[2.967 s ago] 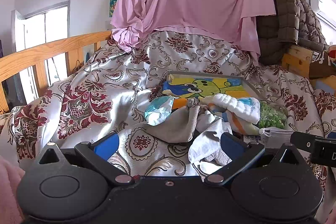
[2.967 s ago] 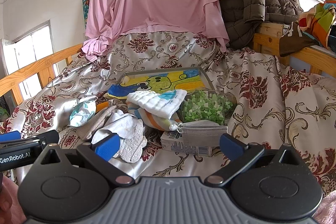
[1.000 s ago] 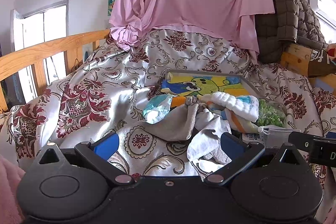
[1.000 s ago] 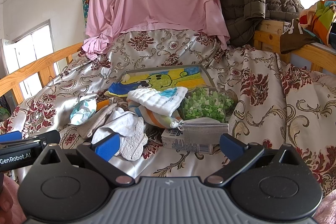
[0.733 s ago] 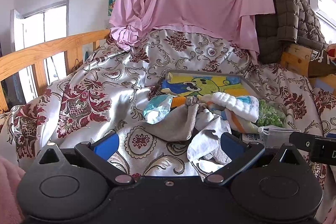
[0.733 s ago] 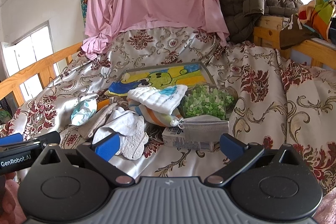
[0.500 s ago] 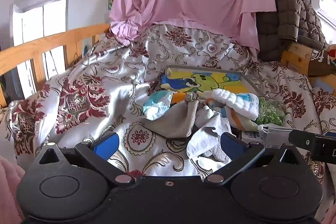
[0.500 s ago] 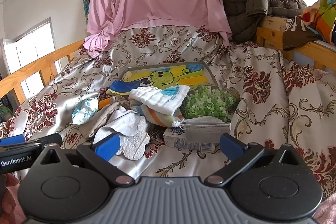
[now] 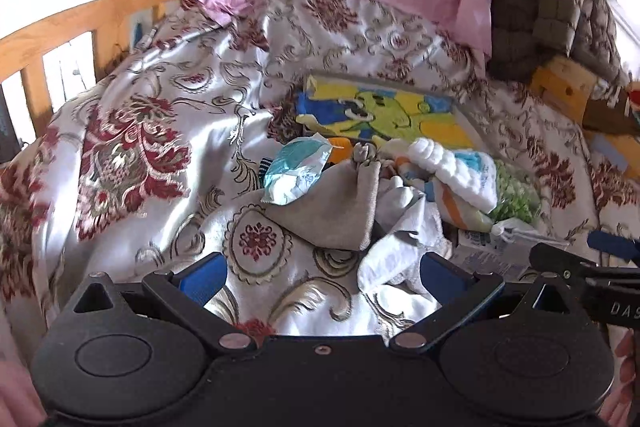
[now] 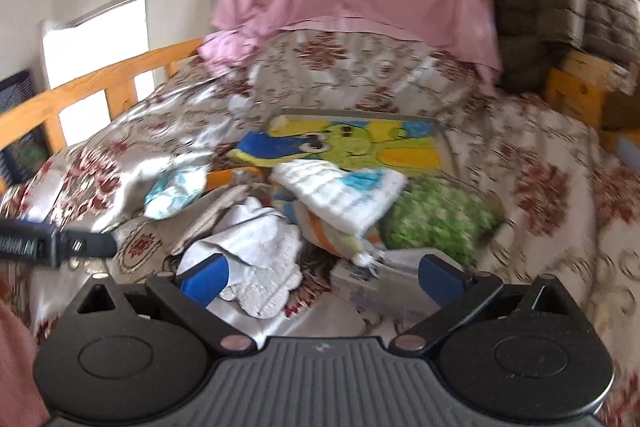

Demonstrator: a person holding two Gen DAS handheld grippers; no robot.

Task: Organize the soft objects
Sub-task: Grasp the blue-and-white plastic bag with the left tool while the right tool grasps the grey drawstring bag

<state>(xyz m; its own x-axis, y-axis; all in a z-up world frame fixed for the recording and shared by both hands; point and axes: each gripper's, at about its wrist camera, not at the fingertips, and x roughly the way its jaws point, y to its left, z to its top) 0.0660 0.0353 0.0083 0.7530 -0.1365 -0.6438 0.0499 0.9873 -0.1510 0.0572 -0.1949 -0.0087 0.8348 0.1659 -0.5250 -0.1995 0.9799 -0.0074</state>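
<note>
Bright window daylight, fisheye warp, motion blur

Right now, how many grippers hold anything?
0. The left gripper and the right gripper both hang open just short of the cloth pile on the bedspread.

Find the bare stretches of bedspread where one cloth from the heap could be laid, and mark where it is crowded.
Free: the bedspread between the wooden rail and the grey cloth, and the stretch right of the green bag. Crowded: the heap around the white quilted cloth and the cartoon tray.
</note>
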